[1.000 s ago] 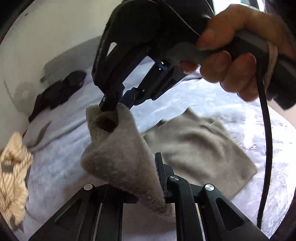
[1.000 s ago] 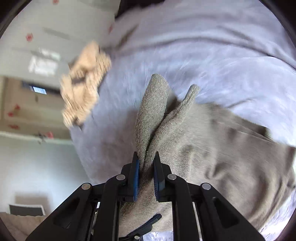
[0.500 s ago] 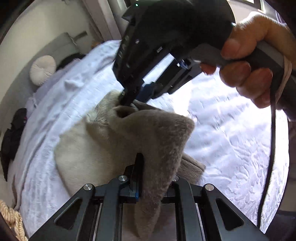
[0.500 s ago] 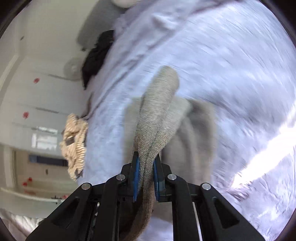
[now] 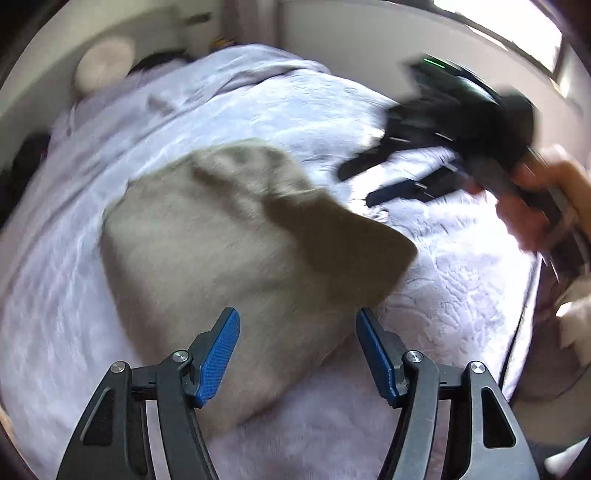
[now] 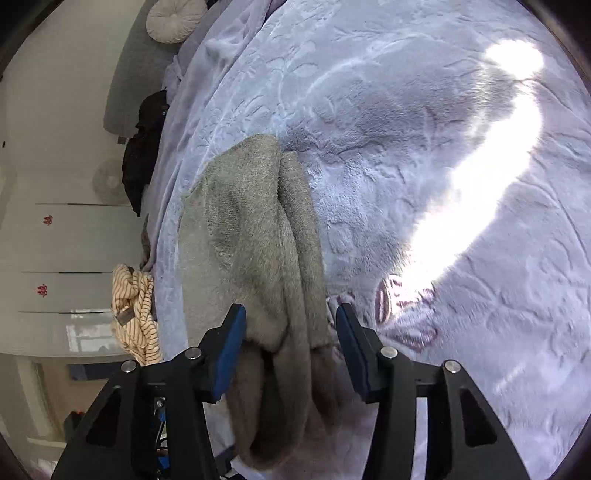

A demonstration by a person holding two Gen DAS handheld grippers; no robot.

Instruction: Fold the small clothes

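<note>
Grey fleece garment (image 6: 258,240) between opening right tongs (image 6: 290,347), on lilac blanket (image 6: 424,129)

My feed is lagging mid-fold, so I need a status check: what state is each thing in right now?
Grey garment: folded over, lying on the bed, released.
Left tongs: opening, pads off the garment below them.
Right tongs: opening, garment's edge lies between the pads, not pinched.
Bedspread: spread out, sun patch across it.
Striped garment: crumpled, unfolded, at the bed's edge.
Black clothing: heaped, unfolded, near the round cushion.
</note>
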